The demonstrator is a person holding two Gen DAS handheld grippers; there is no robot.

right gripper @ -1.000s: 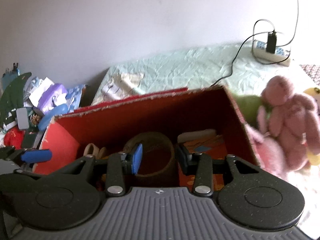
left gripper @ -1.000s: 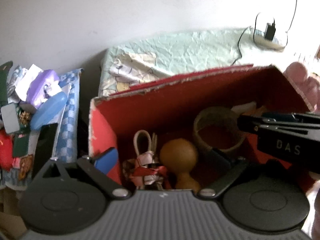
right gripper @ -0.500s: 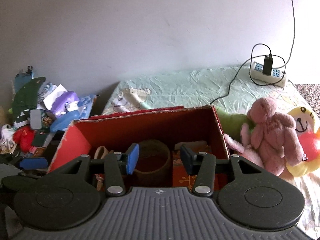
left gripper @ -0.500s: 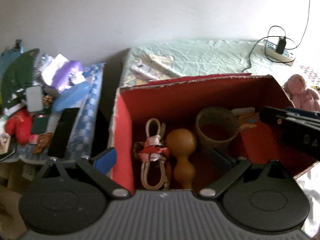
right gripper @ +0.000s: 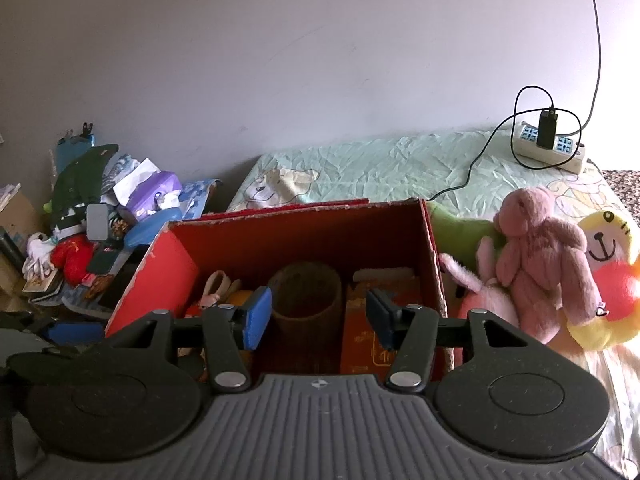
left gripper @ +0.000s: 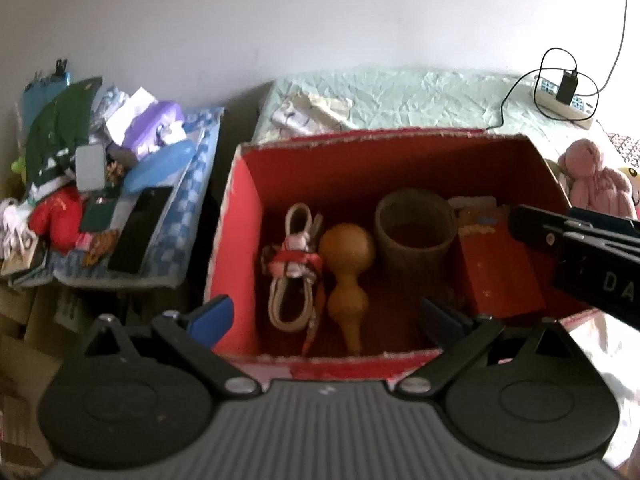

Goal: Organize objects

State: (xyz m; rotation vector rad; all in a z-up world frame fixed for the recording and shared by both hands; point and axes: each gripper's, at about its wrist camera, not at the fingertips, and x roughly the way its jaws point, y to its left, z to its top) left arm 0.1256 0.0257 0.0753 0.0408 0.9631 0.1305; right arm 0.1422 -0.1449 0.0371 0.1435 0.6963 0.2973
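Step in hand, as I judge it: both grippers sit back from the red box (left gripper: 236, 240) with nothing in them; the box contents look placed, so the next pick is probably one of the soft toys on the bed (right gripper: 380, 160).

Right gripper (right gripper: 318, 318): fingers released; the jaws have just been opening, and nothing is between them. The brown cup (right gripper: 306, 300) seen through the gap stands inside the box beyond them, untouched.

Left gripper (left gripper: 324, 316): fingers spread wide and empty, one blue pad (left gripper: 212, 314) outside the box's left wall, the other over its floor.

Deciding relation: the pink bear (right gripper: 540, 256) lies to the right of the right gripper's fingers, at centre right of the right wrist view, just outside the box's right wall. In the left wrist view it shows only at the far right edge, past the right gripper's dark body. The right hand is the nearer one.

Bear's long axis: roughly upright in the frame, head at the top, legs down, leaning against the yellow toy (right gripper: 608, 280).

Look of the bear: plush, dusty pink, soft and limp; likely to squash under the pads.

Other toys: a green cushion (right gripper: 460, 236) behind the bear, touching the box corner.

Box contents: a coiled cord (left gripper: 292, 272) at left, a tan gourd (left gripper: 346, 268) beside it with its long axis running toward the camera, the cup, then a red packet (left gripper: 500, 272).

Off to the left: a cluttered pile (right gripper: 100, 224), well apart from both grippers.
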